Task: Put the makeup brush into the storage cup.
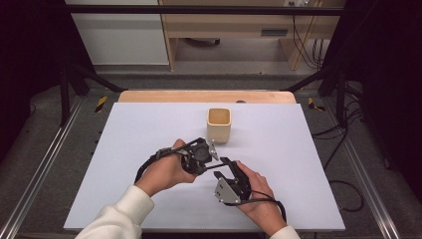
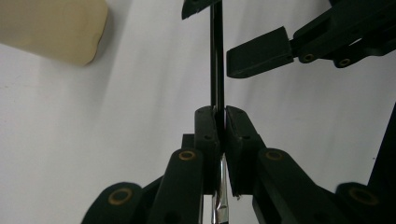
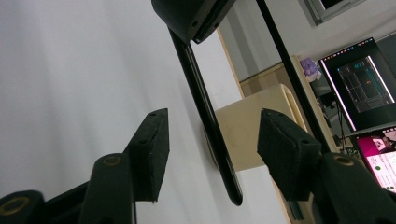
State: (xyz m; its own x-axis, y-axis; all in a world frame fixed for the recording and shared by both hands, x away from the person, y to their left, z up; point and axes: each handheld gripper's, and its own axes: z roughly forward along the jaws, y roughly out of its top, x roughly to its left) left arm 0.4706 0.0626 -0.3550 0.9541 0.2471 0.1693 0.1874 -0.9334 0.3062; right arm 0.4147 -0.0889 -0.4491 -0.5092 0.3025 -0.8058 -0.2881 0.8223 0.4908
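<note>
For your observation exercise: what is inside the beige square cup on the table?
The beige square cup shows a bare tan inner wall from above; nothing sticks out. Its bottom is hidden by the near wall.

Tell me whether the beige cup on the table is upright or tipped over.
Upright. In the high view the beige cup stands on its base on the white table, its open mouth facing up. Nothing shows inside it.

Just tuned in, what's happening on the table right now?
A person works two handheld grippers over a white board. The left gripper is shut on a thin black utensil handle, its metal end showing below the jaws. The right gripper is open, with the handle's free end between its pads but not yet pinched: it looks like a handover. A beige square cup stands just behind.
</note>
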